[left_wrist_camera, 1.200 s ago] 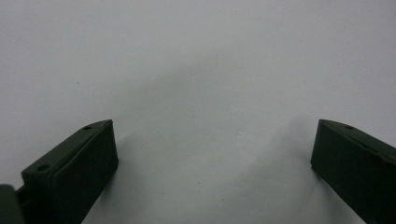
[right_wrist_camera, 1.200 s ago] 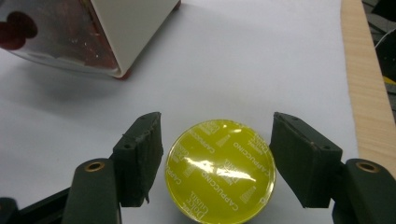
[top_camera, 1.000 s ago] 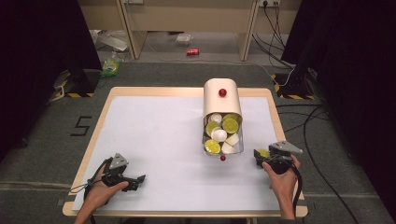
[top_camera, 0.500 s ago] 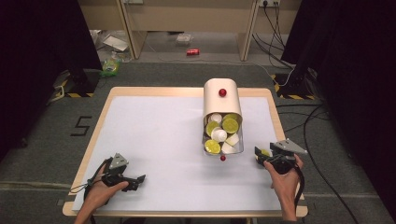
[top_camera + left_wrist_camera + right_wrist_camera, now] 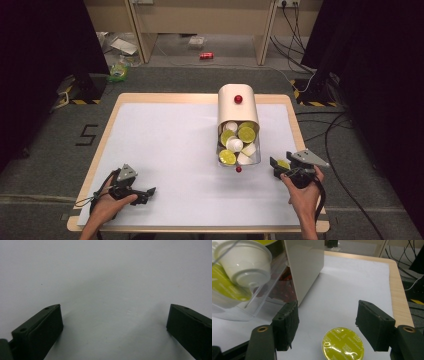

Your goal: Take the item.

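Observation:
A beige dispenser box (image 5: pixel 237 110) lies on the white table (image 5: pixel 165 145), its clear drawer (image 5: pixel 254 161) pulled out toward me. The drawer holds several yellow-lidded and white coffee capsules (image 5: pixel 233 145). To its right my right gripper (image 5: pixel 279 165) stands open just above the table, and a yellow-lidded capsule (image 5: pixel 343 343) lies flat on the table between its jaws, touching neither. In the right gripper view (image 5: pixel 327 312) the drawer (image 5: pixel 249 307) and a white capsule (image 5: pixel 243 262) show at the left. My left gripper (image 5: pixel 147 192) rests open at the near left, with bare table between its jaws (image 5: pixel 113 315).
A red knob (image 5: pixel 238 169) sticks out of the drawer's front and another (image 5: pixel 238 99) sits on the box's top. The table's wooden right edge (image 5: pixel 402 297) runs close to the right gripper. Cables (image 5: pixel 345 150) and litter lie on the floor around.
The right gripper has edged slightly to the right, with the yellow capsule still between its jaws. The left hand has not moved.

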Available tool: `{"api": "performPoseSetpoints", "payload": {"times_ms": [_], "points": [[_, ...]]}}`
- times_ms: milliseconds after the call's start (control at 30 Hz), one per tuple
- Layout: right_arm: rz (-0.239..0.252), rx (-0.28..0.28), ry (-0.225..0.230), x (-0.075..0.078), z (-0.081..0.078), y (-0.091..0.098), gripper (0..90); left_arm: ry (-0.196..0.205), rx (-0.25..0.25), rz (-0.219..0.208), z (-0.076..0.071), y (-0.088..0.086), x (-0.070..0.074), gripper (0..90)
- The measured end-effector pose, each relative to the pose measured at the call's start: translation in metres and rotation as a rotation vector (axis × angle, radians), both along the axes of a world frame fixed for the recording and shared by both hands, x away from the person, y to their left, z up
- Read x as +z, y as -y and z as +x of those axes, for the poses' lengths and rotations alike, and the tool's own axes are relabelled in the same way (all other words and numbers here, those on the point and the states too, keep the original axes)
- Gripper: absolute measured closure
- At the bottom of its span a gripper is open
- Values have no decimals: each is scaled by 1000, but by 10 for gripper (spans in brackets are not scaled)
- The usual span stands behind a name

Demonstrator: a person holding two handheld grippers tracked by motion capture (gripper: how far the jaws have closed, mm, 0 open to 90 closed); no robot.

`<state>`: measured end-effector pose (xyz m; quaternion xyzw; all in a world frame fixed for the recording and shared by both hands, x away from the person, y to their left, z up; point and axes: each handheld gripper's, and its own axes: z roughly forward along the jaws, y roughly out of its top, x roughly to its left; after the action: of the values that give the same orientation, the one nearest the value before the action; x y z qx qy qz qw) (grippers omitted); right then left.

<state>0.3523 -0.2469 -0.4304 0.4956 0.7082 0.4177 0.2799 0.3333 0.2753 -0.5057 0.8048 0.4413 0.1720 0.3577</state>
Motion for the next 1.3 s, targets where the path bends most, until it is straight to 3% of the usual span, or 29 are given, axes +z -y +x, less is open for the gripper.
{"api": "performPoseSetpoints", "payload": {"times_ms": [1300], "points": [[9, 85, 40, 10, -32, -22, 341, -4, -2, -5, 0, 0, 0, 0]]}}
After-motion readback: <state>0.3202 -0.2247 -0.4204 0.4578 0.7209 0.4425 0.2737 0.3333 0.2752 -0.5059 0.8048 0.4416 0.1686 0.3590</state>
